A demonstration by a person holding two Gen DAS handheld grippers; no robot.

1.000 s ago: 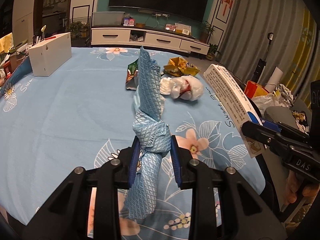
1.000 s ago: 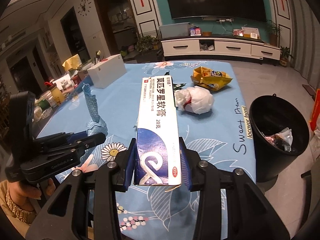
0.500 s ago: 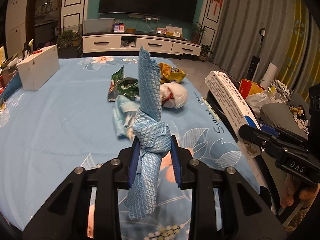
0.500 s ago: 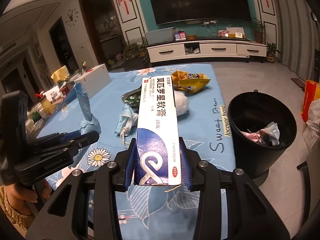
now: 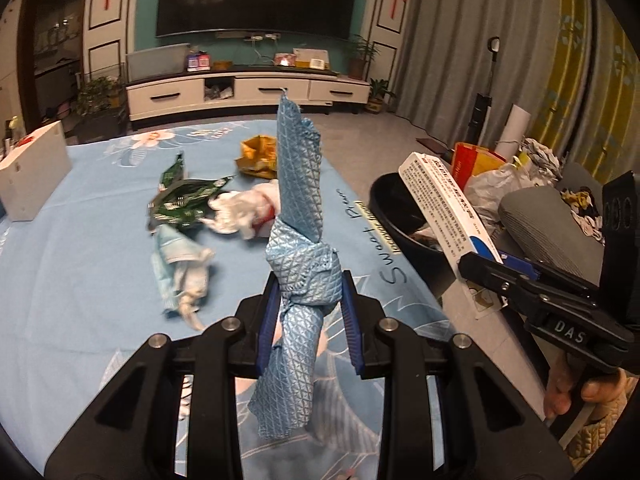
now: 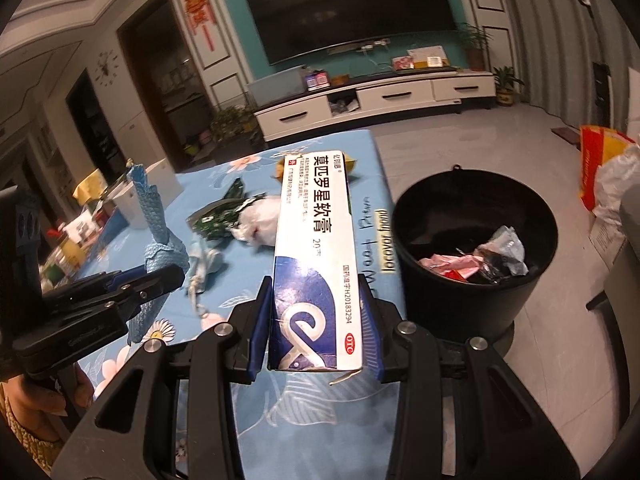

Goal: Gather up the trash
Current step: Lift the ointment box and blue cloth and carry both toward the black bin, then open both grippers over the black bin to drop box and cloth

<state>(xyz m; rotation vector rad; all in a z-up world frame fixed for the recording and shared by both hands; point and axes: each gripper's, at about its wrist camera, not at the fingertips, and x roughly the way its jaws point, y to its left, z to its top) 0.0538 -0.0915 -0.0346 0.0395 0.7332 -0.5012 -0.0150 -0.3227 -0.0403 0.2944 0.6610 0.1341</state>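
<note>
Carrying ointment box (image 6: 316, 256) in right gripper (image 6: 316, 320), knotted blue cloth (image 5: 300, 248) in left gripper (image 5: 308, 316); risking missing black bin (image 6: 476, 264) if dropped early

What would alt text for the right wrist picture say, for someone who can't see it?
A hand-held gripper clamps a white and blue medicine box above a blue floral tablecloth. A black bin holding some trash stands on the floor to the right; wrappers lie on the table behind.

A large dark television (image 6: 352, 20) hangs on a teal wall (image 6: 236, 36) above a long white cabinet (image 5: 248, 90); grey curtains (image 5: 452, 40) hang at right.
</note>
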